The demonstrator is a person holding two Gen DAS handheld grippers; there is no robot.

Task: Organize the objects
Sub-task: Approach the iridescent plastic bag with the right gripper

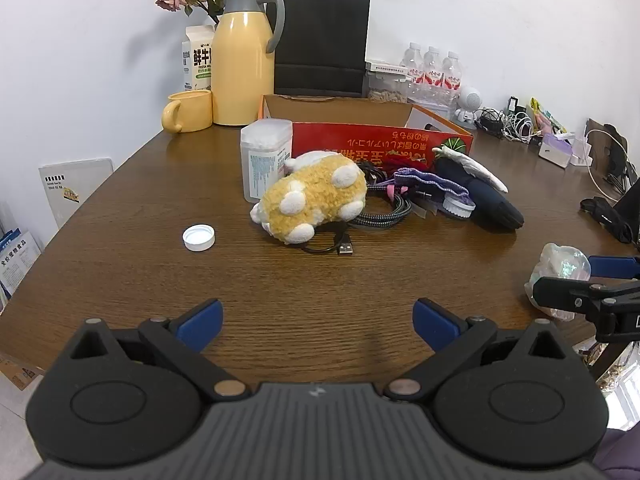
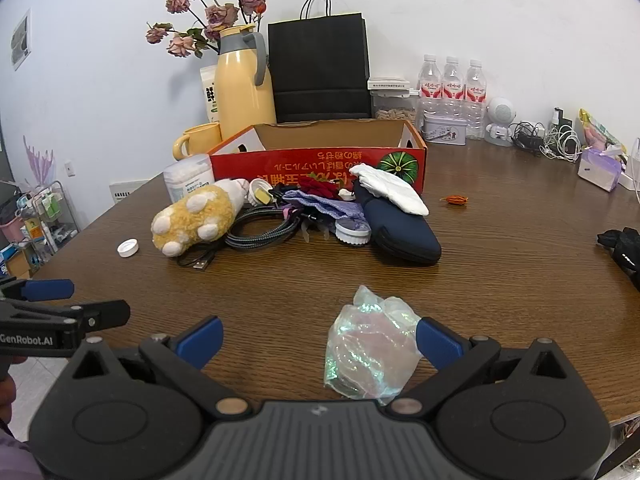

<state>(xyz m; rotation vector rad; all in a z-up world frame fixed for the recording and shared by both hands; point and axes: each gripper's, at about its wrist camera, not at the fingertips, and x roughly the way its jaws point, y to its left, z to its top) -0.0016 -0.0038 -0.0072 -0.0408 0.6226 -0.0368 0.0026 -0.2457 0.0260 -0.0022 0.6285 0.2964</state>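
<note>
The red cardboard box [image 2: 320,162] stands open at the far middle of the table [image 2: 500,248], its visible inside bare. The plush toy [image 2: 196,216], cables [image 2: 260,232] and navy pouch [image 2: 404,228] lie just before it. Only the right view shows the orange item [image 2: 454,200]. The left hand-held gripper [image 1: 318,320] is spread wide over bare table; the right hand-held gripper [image 2: 318,338] is spread too, a crinkled plastic bag [image 2: 368,344] lying between its fingers.

Each hand-held gripper, the left gripper [image 1: 318,322] and the right gripper [image 2: 319,340], is matte black plastic with a ribbed grey centre plate, two round domed housings and triangular cut-outs. Its linkage arms are pinned with silver and brass-coloured rivets, and its jaws carry blue pads. White "GenRobot.AI" lettering marks the left one's side, and purple sleeve fabric [image 2: 14,456] shows at the corner.
</note>
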